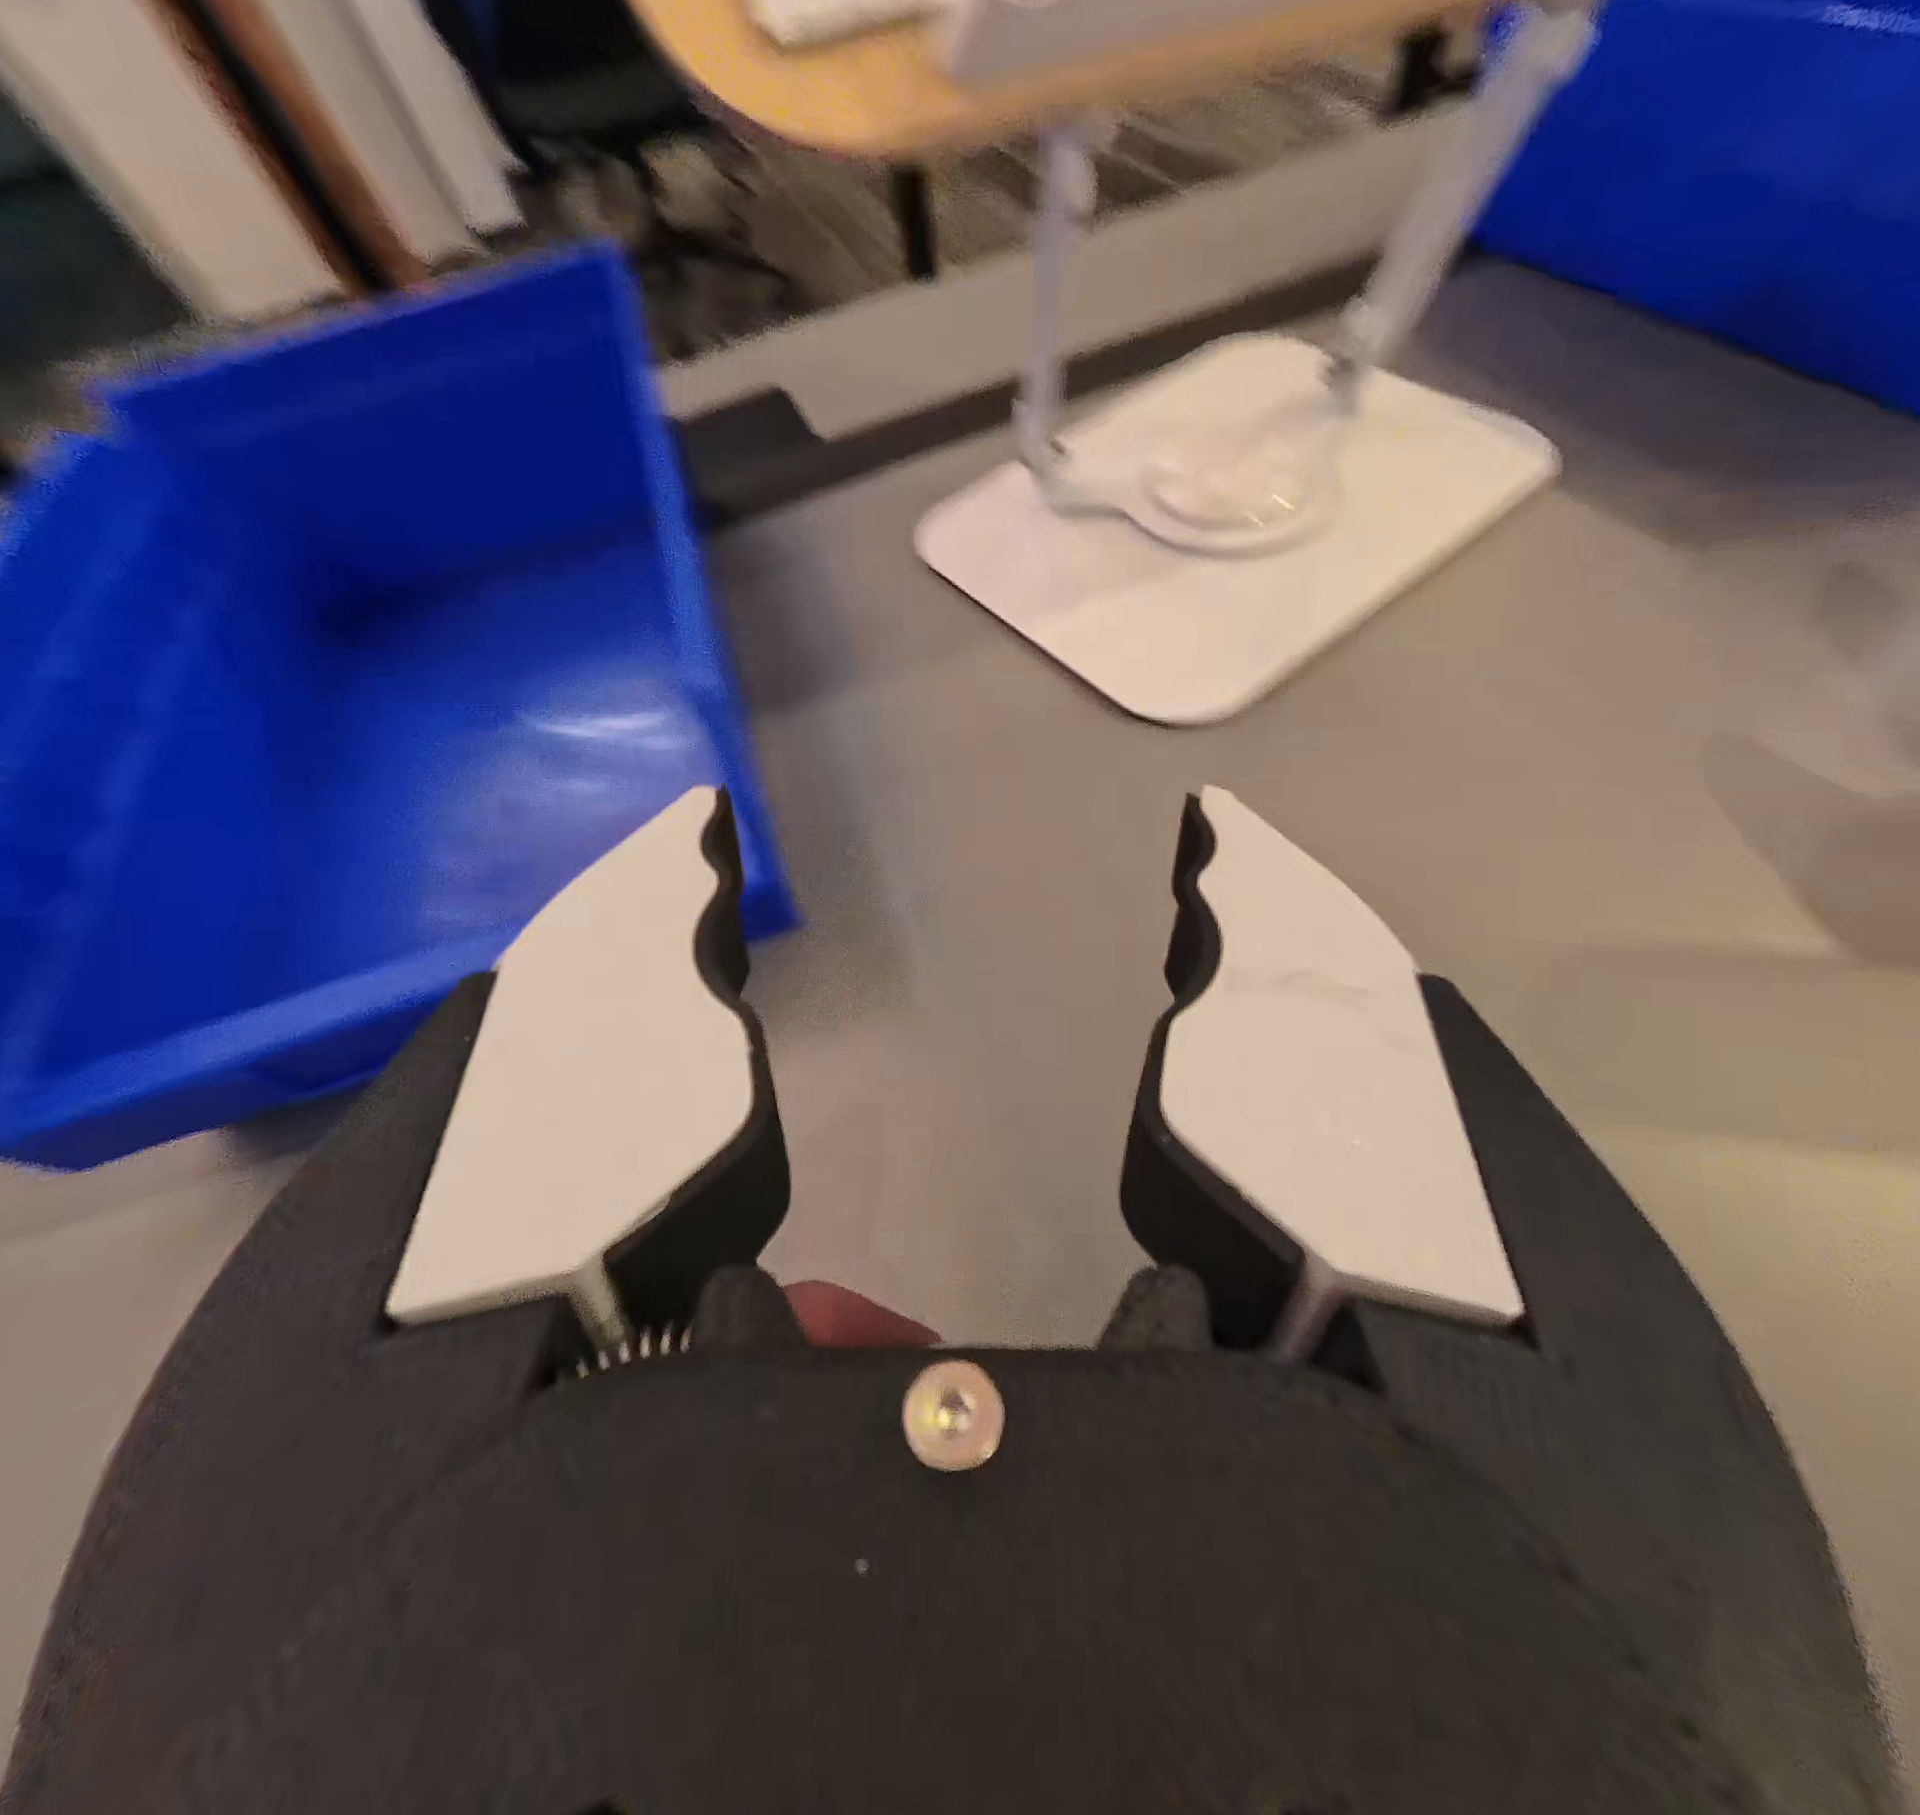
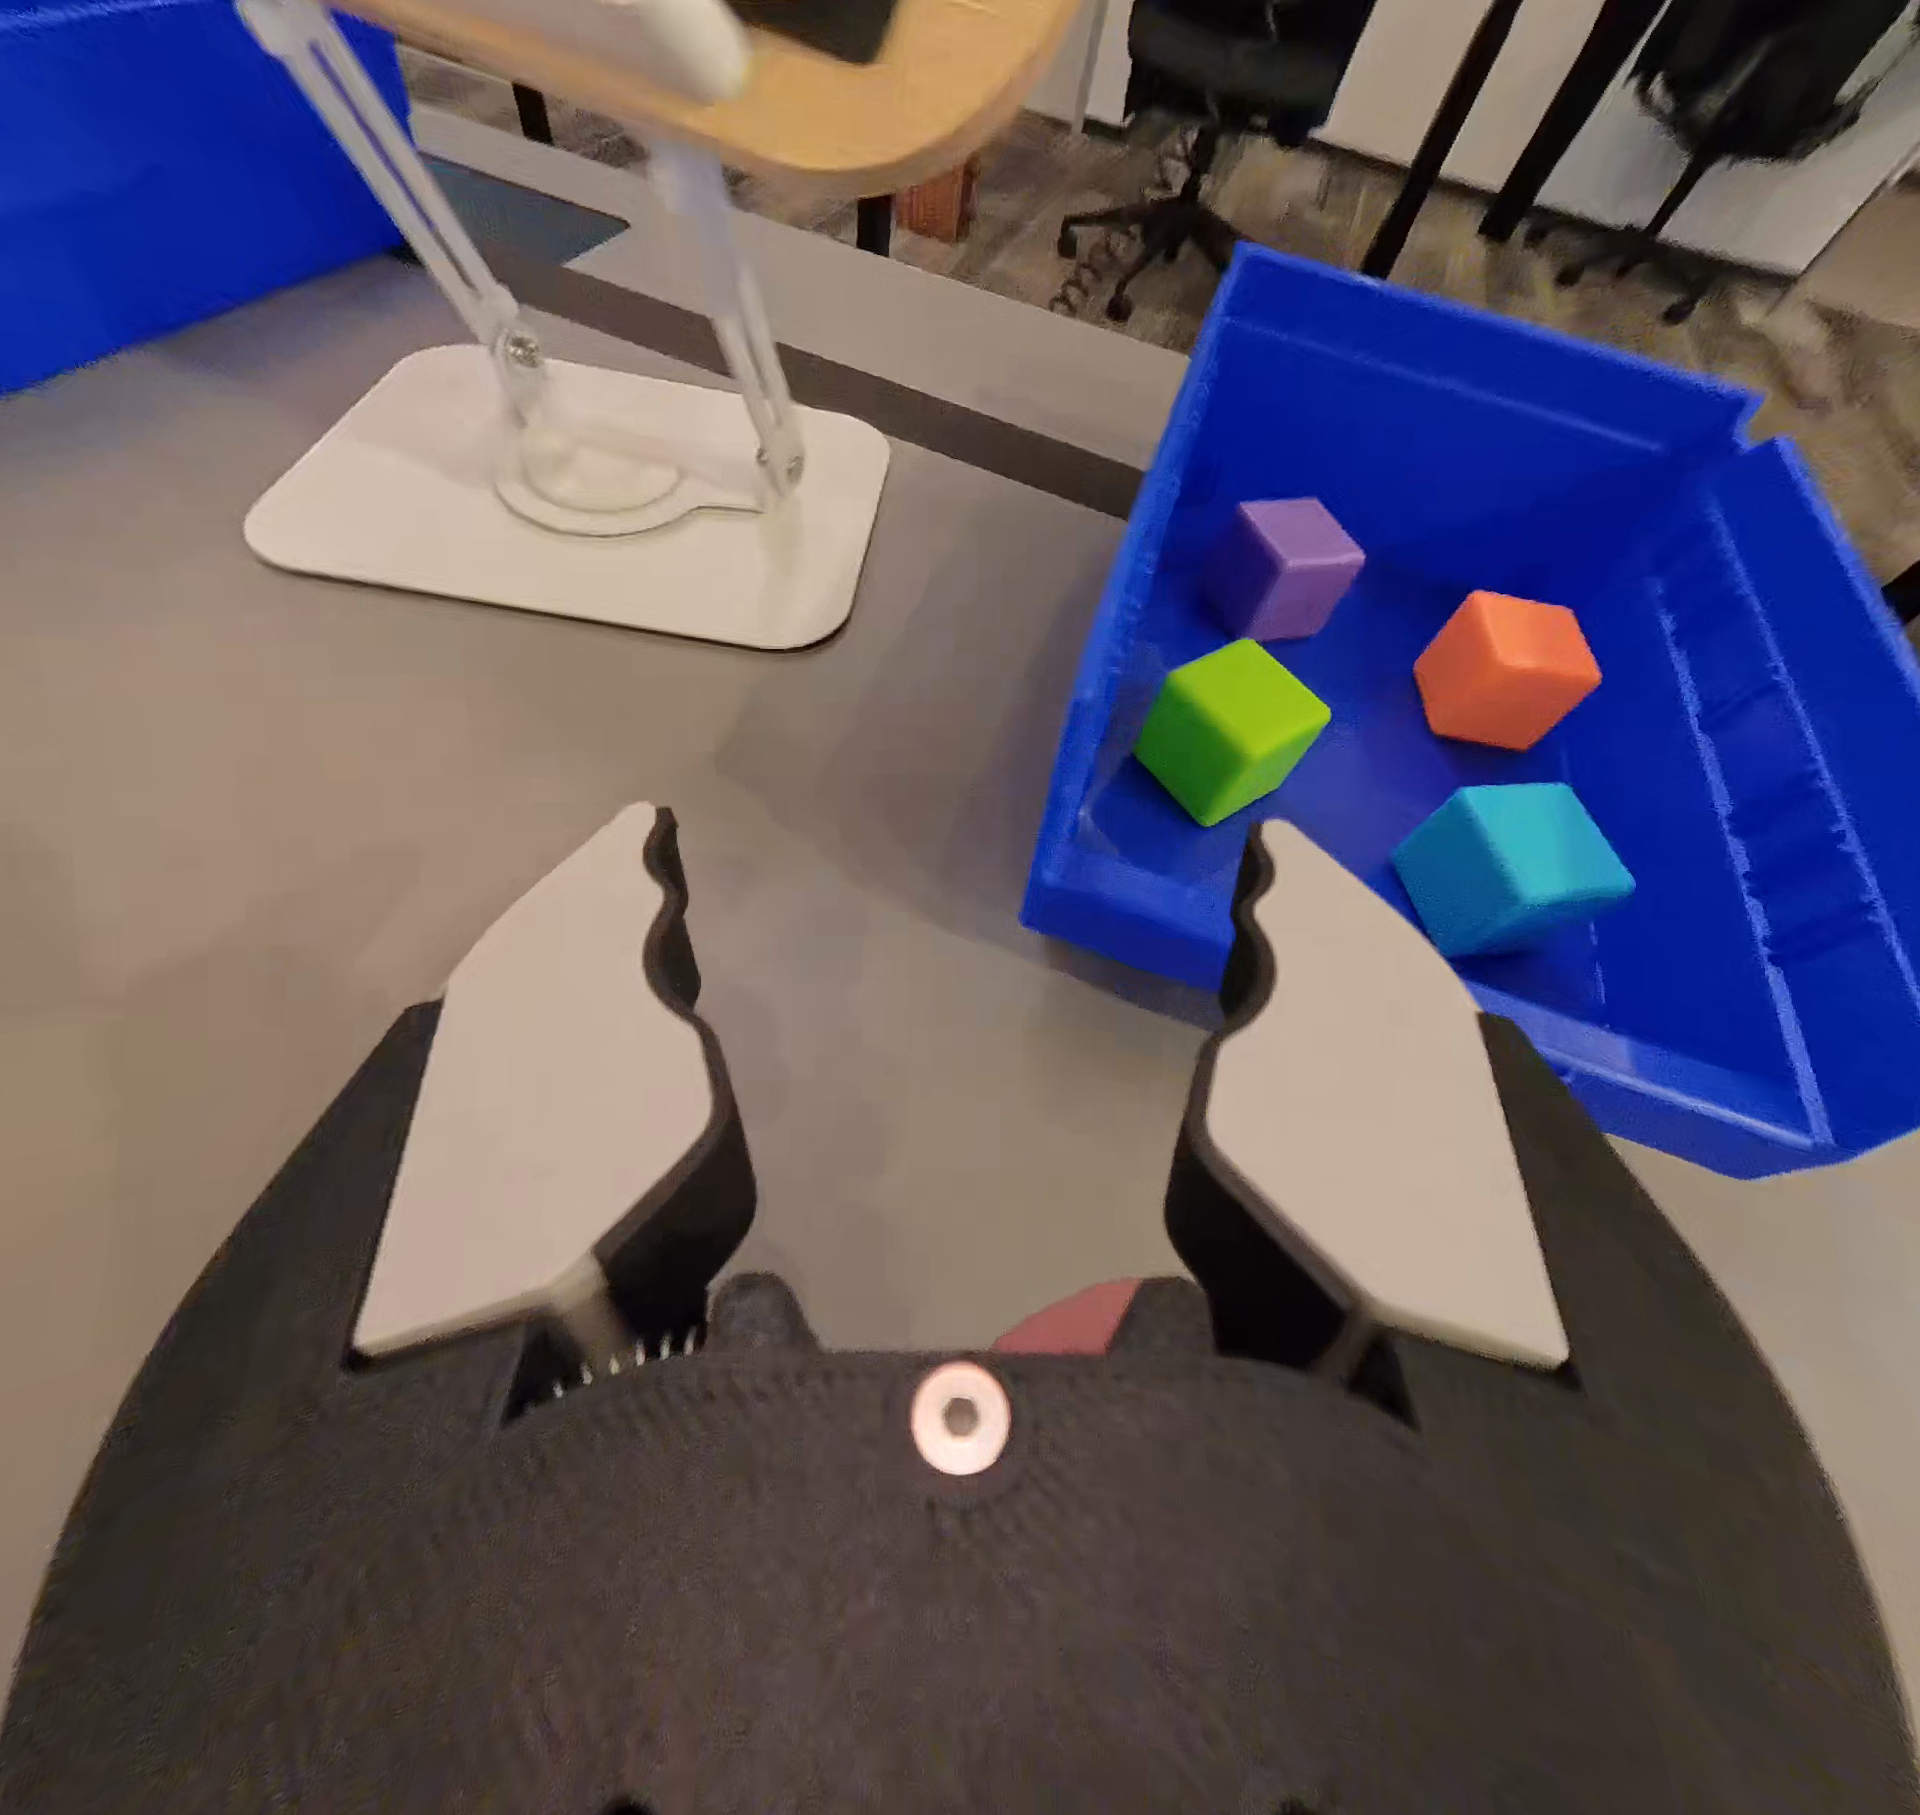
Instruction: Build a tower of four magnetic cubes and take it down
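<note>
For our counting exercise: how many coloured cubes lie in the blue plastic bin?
4, all inside the blue plastic bin: purple cube farthest, green cube left, orange cube right, teal cube nearest. None seems hidden.

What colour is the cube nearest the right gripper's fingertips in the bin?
Turquoise cube, clearest in the right wrist view.

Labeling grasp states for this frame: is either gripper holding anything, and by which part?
Nothing is held. The left gripper and right gripper are both open over bare grey table. All four cubes lie loose in the blue bin.
</note>
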Motion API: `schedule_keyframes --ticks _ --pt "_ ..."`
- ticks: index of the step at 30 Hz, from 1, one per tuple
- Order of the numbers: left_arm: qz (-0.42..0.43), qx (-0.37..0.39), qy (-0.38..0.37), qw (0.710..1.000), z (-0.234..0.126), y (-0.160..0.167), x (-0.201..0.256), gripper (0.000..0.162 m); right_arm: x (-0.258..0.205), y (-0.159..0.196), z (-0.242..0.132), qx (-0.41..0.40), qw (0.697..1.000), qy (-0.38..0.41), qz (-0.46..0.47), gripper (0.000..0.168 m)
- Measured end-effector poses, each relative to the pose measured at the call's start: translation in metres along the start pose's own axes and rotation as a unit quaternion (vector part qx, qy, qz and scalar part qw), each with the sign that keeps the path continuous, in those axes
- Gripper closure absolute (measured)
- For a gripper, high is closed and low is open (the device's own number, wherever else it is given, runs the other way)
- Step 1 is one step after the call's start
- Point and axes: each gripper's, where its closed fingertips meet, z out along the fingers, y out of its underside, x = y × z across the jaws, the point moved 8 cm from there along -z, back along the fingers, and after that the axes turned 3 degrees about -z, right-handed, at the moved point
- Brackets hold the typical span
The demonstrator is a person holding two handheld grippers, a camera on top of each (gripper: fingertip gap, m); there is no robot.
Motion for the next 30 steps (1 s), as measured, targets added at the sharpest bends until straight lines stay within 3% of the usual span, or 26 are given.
schedule_keyframes --ticks 3,10,13,16,19,24,30 --pt "-0.023 0.033 -0.044 0.998 0.004 -0.011 -0.029 0.086 0.015 -0.007 0.013 0.01 1.0 0.015 0.002 0.075" --pt "-0.029 -0.035 -0.08 0.996 0.06 0.003 -0.06 0.09 0.02 -0.003 0.057 -0.041 0.998 0.038 -0.007 0.105" --pt "-0.021 -0.06 -0.096 0.993 0.079 0.007 -0.065 0.101 0.02 0.002 0.075 -0.06 0.997 0.037 -0.016 0.125" --pt "-0.009 -0.055 -0.097 0.994 0.089 0.004 -0.064 0.117 0.021 0.006 0.085 -0.066 0.996 0.06 -0.026 0.157" --pt "0.023 -0.066 -0.1 0.993 0.095 -0.001 -0.055 0.155 0.021 0.005 0.089 -0.069 0.993 0.084 -0.045 0.161" --pt "0.035 -0.063 -0.108 0.992 0.093 0.001 -0.055 0.157 0.028 0.011 0.077 -0.07 0.994 0.076 -0.031 0.165" --pt "0.049 -0.041 -0.09 0.994 0.064 0.009 -0.054 0.157 0.026 0.028 0.033 -0.069 0.997 0.025 -0.02 0.165"
